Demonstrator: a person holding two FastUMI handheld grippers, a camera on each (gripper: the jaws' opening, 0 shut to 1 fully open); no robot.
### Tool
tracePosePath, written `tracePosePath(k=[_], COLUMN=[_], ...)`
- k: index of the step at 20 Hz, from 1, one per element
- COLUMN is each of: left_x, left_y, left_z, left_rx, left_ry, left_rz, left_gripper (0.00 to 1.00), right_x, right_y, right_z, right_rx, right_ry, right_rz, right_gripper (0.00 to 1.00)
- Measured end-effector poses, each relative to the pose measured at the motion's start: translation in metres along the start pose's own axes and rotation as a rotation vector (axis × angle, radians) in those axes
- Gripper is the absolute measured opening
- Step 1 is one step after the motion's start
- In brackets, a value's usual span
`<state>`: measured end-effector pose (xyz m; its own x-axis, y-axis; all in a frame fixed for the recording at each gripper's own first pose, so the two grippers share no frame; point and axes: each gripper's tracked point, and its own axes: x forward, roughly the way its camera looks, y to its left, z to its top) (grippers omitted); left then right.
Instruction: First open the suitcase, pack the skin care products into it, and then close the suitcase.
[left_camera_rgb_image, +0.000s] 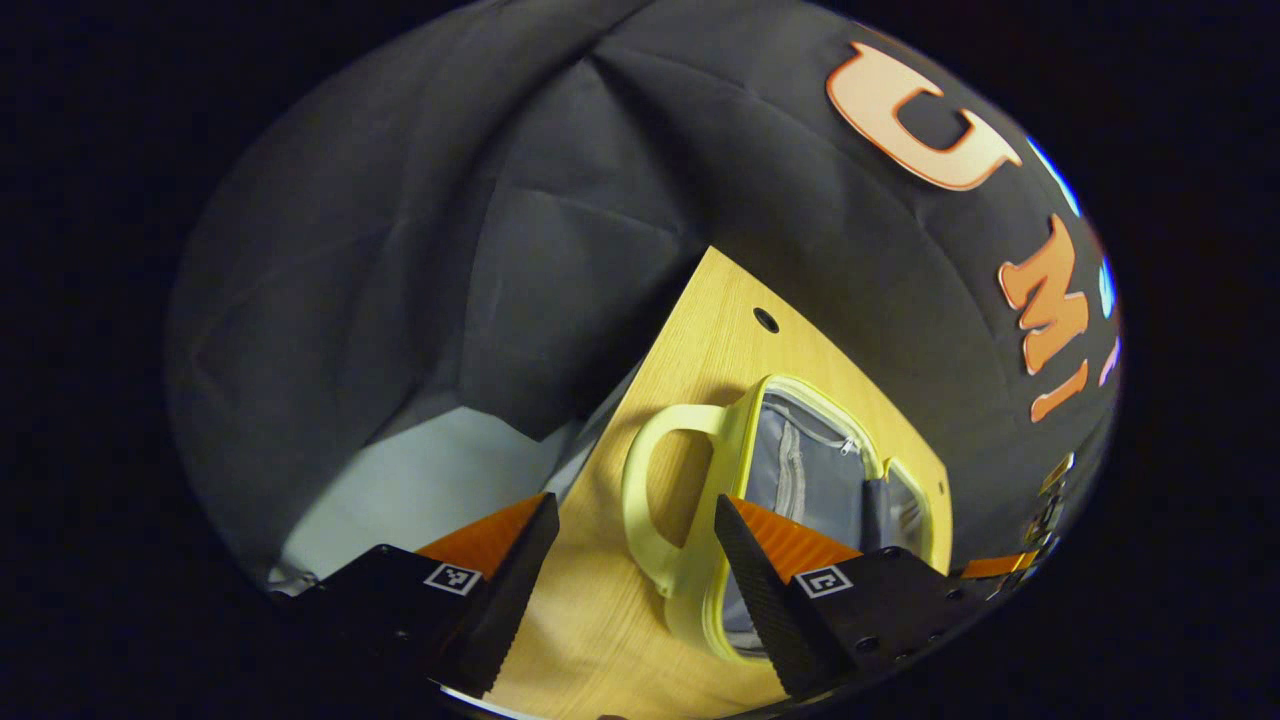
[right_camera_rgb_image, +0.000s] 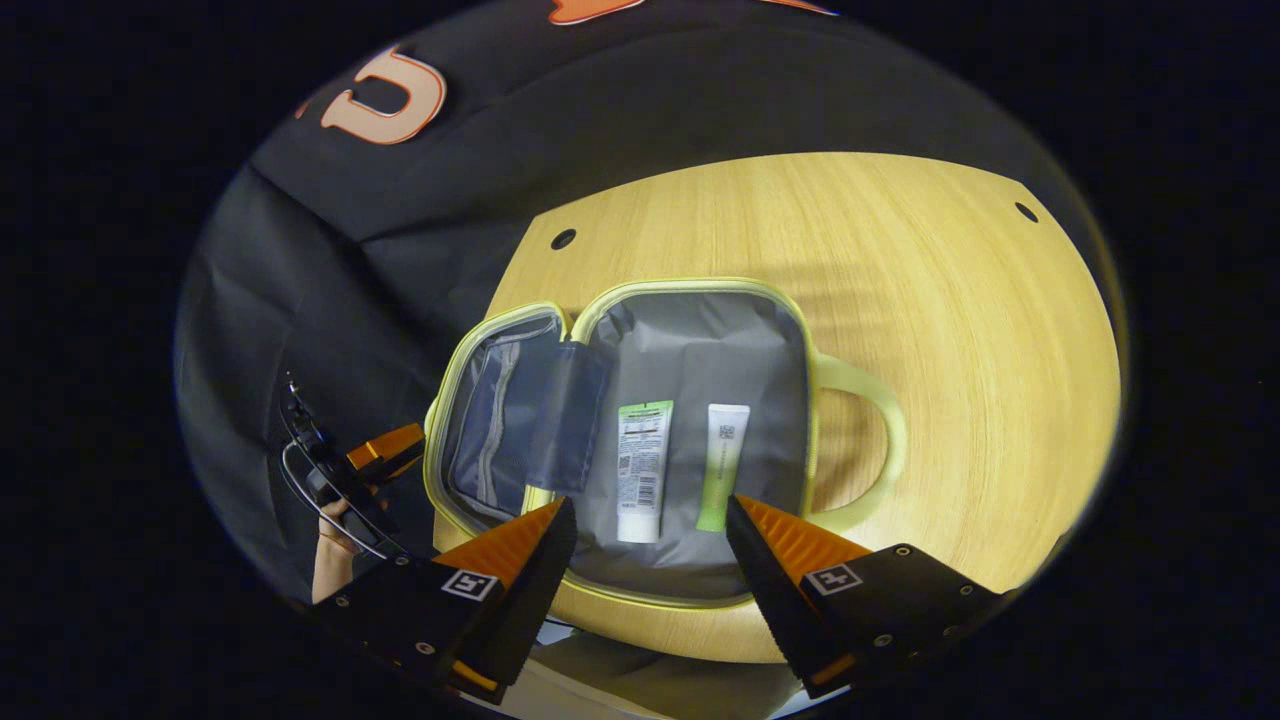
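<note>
Right tool (right_camera_rgb_image: 650, 530) spread, tubes (right_camera_rgb_image: 643, 470) lengthwise toward it, suitcase (right_camera_rgb_image: 690, 350) open

A light wooden table (right_camera_rgb_image: 950, 330) with small dark holes near its edges stood against creased black cloth walls (left_camera_rgb_image: 420, 250); pale grey floor (left_camera_rgb_image: 420, 490) showed below.

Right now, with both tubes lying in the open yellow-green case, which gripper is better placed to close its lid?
Left, probably: the left gripper sits open near the handle of the yellow-green, grey-lined soft case, whereas the right gripper hovers over the two tubes.
</note>
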<state>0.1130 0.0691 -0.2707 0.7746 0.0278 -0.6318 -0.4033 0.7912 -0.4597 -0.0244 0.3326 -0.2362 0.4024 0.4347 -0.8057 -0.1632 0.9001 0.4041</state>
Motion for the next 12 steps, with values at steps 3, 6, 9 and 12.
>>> tracePosePath(k=[3,6,9,12], left_x=[0.024,0.039,0.046,0.043], left_y=[0.002,0.003,-0.006,-0.001], left_z=[-0.001,0.001,-0.003,-0.005], left_rx=[-0.040,-0.039,-0.053,-0.064], left_ry=[0.024,0.044,0.068,0.092], left_rz=[-0.024,-0.021,-0.032,0.020], left_gripper=[0.98,0.87,0.72,0.17], right_x=[-0.009,-0.016,-0.020,-0.024], right_y=[-0.011,-0.025,-0.032,-0.036], right_z=[0.000,-0.002,-0.002,-0.002], right_rx=[0.041,0.071,0.099,0.105], right_ry=[-0.014,-0.024,-0.035,-0.049], right_rz=[-0.005,-0.027,-0.028,-0.031], right_gripper=[0.96,0.96,0.96,0.96])
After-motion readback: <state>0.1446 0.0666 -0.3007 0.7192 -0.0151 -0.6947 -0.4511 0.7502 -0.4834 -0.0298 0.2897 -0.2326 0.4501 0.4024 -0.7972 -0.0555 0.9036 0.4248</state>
